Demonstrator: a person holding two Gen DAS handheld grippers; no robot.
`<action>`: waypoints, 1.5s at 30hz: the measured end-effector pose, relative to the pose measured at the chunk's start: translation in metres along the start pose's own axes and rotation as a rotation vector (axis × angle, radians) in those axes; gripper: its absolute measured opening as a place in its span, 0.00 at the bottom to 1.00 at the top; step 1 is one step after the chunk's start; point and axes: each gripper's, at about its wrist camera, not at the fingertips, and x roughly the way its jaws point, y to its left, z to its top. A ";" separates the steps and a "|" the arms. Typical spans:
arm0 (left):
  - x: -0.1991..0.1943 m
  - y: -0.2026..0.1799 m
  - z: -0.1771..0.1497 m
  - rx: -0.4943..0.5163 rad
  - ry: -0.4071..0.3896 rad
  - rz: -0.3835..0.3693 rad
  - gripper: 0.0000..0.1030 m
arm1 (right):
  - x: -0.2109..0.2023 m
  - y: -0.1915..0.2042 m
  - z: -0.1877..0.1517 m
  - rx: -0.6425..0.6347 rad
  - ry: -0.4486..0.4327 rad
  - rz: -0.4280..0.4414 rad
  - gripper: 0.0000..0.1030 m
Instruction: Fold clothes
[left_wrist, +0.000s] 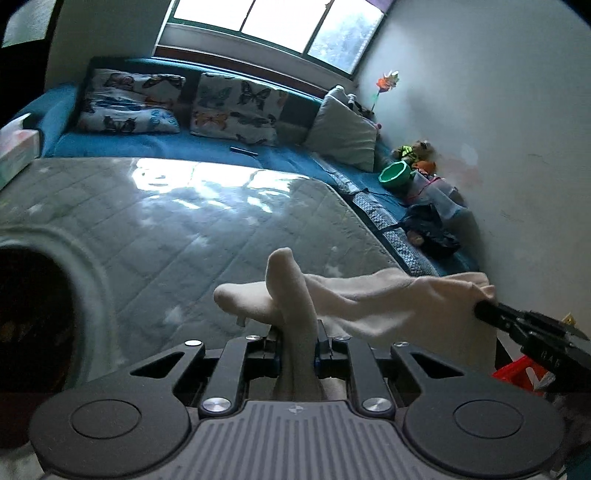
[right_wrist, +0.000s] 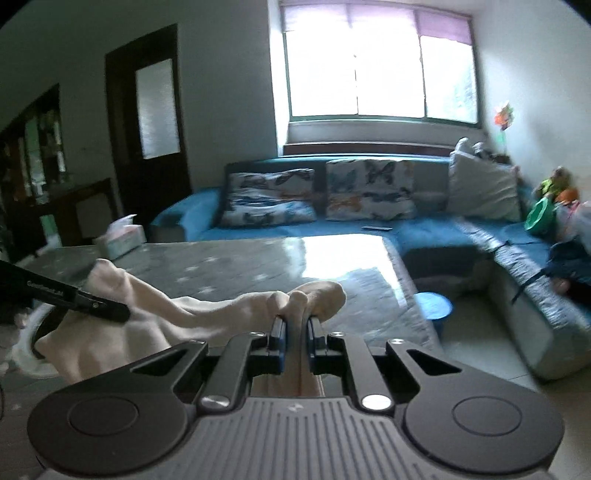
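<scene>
Aloft, left gripper and right gripper pinching cream garment, stretched between.

Garment between left tongs and right tongs, above table, sofa behind.

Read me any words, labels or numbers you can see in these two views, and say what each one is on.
"RAF" or close, partly blurred: on the right tongs, seen from the left wrist.
Embossed lettering on the left tongs, seen from the right wrist: too blurred to read.
Tissue box: no legible print.
</scene>
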 end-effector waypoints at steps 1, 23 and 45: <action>0.006 -0.005 0.004 0.010 -0.002 -0.005 0.16 | 0.003 -0.005 0.003 -0.001 -0.001 -0.015 0.10; 0.100 -0.003 -0.007 0.002 0.153 0.008 0.21 | 0.096 -0.076 -0.040 0.097 0.181 -0.157 0.10; 0.075 -0.001 -0.014 0.048 0.186 0.013 0.31 | 0.070 -0.054 -0.039 0.031 0.209 -0.167 0.16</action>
